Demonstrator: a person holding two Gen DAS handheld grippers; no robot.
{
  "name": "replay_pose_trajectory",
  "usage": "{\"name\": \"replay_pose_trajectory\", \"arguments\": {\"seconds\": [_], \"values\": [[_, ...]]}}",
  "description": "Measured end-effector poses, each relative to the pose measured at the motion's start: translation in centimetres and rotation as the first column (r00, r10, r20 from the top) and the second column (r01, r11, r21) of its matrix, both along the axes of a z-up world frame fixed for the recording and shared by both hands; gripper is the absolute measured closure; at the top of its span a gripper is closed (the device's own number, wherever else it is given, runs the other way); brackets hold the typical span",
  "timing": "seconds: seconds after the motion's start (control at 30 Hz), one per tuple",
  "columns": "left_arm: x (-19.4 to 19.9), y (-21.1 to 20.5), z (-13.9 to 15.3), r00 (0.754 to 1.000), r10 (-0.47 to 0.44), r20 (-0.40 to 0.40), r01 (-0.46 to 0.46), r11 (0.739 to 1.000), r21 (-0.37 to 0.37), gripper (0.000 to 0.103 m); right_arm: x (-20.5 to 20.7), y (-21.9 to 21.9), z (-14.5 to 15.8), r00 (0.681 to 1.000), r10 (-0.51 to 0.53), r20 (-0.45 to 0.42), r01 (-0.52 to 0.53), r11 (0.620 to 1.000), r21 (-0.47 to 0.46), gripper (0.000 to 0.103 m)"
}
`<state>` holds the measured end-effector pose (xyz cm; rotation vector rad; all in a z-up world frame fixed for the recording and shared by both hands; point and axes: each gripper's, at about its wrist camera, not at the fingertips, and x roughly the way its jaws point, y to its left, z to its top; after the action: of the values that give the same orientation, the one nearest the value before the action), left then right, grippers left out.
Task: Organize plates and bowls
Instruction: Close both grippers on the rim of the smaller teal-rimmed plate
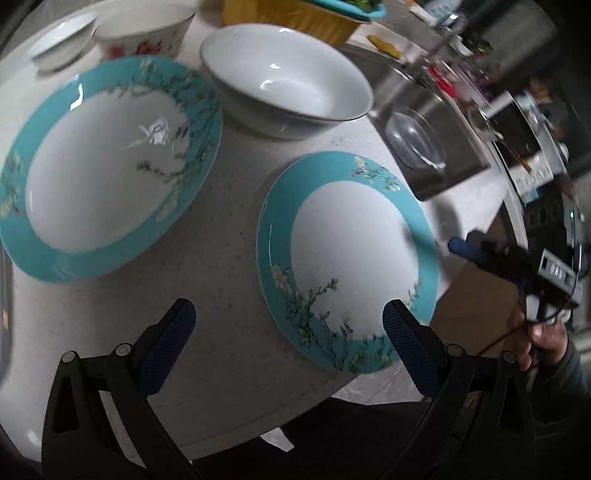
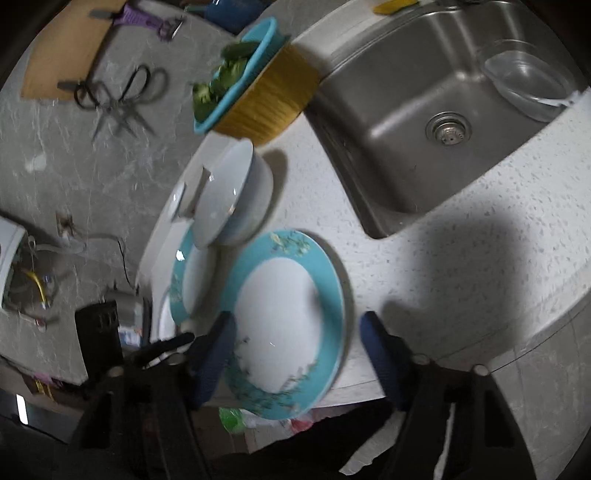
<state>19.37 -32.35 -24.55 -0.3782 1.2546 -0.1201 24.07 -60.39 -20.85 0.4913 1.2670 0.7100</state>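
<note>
Both grippers, left gripper (image 1: 288,325) and right gripper (image 2: 299,343), gape over two teal plates (image 1: 347,258), three bowls (image 1: 288,85)

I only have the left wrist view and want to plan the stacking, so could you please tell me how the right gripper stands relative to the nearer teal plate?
Observer: The right gripper is open. The nearer teal plate shows between its fingers, and neither pad presses on it.
Operator: Thank you. What is in the basket on the yellow container?
Observer: Leafy greens lie in the teal basket.
Operator: Is anything in the sink besides the glass bowl?
Observer: Not that I can see. The sink shows its drain and only that clear bowl.
</note>
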Motion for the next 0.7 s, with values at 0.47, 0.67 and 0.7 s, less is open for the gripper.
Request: {"name": "replay_pose_trajectory", "arguments": {"seconds": [0.47, 0.67, 0.7], "values": [[0.9, -0.6, -1.9, 0.998, 0.062, 0.000, -0.062, 0.998, -0.005, 0.023, 1.6, 0.2, -3.4, 0.990, 0.128, -0.057, -0.124, 0.990, 0.068, 0.044], [1.8, -0.4, -2.0, 0.997, 0.073, 0.011, -0.073, 0.997, -0.022, 0.024, 2.1, 0.9, -3.8, 0.983, 0.173, -0.062, -0.168, 0.982, 0.084, 0.046], [2.0, -0.4, -1.9, 0.997, 0.074, 0.010, -0.074, 0.997, -0.024, 0.024, 2.3, 1.1, -4.0, 0.980, 0.186, -0.073, -0.179, 0.979, 0.093, 0.047]]}}
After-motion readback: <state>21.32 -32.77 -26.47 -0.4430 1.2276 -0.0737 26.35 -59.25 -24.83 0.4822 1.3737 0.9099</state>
